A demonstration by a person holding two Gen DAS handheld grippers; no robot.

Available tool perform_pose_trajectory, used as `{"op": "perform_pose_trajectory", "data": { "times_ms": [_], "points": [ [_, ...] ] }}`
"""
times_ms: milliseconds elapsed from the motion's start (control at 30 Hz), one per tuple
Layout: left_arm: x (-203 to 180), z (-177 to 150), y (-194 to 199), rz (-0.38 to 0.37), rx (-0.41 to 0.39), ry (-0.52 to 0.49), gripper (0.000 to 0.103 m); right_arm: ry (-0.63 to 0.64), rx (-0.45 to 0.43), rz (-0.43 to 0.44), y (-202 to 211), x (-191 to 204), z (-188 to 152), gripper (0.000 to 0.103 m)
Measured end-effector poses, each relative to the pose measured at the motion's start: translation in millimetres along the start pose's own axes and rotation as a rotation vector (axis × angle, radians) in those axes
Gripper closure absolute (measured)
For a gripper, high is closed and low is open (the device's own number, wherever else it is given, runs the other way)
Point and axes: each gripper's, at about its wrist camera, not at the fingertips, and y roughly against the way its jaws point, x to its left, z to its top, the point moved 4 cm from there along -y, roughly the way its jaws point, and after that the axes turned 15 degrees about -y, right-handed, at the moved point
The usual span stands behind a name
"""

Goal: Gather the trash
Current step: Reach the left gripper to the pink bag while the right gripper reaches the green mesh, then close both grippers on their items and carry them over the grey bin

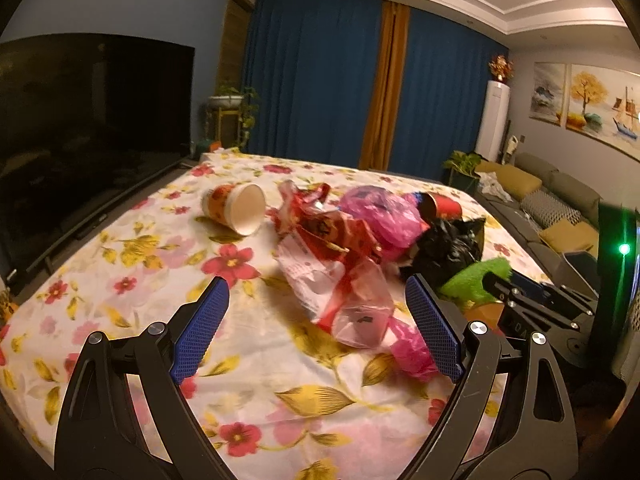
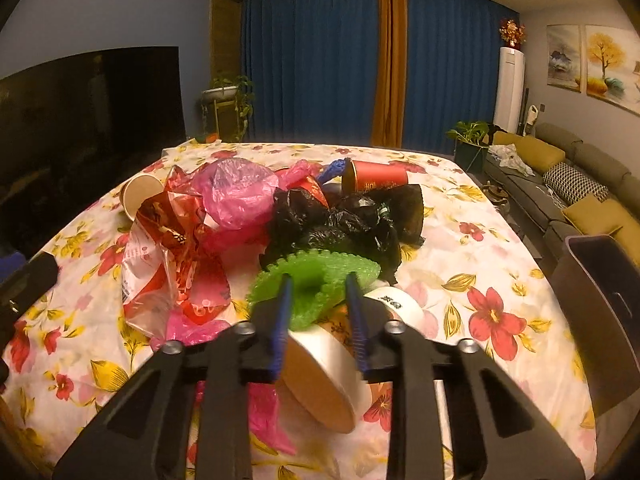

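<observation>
The right gripper fingers pinch the green foam net (over a bowl), while the left gripper fingers stand spread above the desk.

A heap of trash sits on the bench at mid-frame. At its left end a paper cup lies on its side. Right of it come crumpled wrappers, then a bunched bag, then another bag with a can on its side behind it. A ruffled net lies in front of that bag, and a paper bowl nearer still. A television stands at left, curtains behind, a sofa at right.
</observation>
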Motion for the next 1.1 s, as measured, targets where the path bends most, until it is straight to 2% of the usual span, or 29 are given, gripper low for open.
{"op": "perform_pose_trajectory", "data": {
  "times_ms": [133,333,433,500,700,800,900,1100],
  "points": [
    [-19.3,-3.3,-9.7,-0.046,0.026,-0.021,0.017,-0.017,-0.026,0.013,5.8,-5.6,4.5,0.095],
    [-55.4,-7.3,-25.2,-0.129,0.065,-0.091,0.024,-0.062,-0.087,0.048,28.5,-21.8,13.6,0.095],
    [-71.7,-11.8,-38.2,-0.188,0.11,-0.114,0.034,-0.078,-0.105,0.061,39.3,-29.3,17.1,0.095],
    [-79.1,-15.2,-46.8,-0.215,0.154,-0.126,0.047,-0.085,-0.116,0.071,46.4,-34.0,18.6,0.095],
    [-86.9,-22.9,-57.9,-0.256,0.22,-0.132,0.063,-0.105,-0.134,0.1,63.2,-44.2,19.6,0.096],
    [-86.6,-24.3,-58.9,-0.274,0.226,-0.125,0.075,-0.106,-0.136,0.116,68.9,-48.3,17.8,0.096],
    [-84.3,-24.3,-55.9,-0.275,0.215,-0.106,0.081,-0.106,-0.137,0.123,75.3,-51.5,15.8,0.096],
    [-75.2,-20.5,-33.0,-0.243,0.155,-0.056,0.081,-0.099,-0.151,0.122,89.0,-59.1,14.0,0.096]
  ]
}}
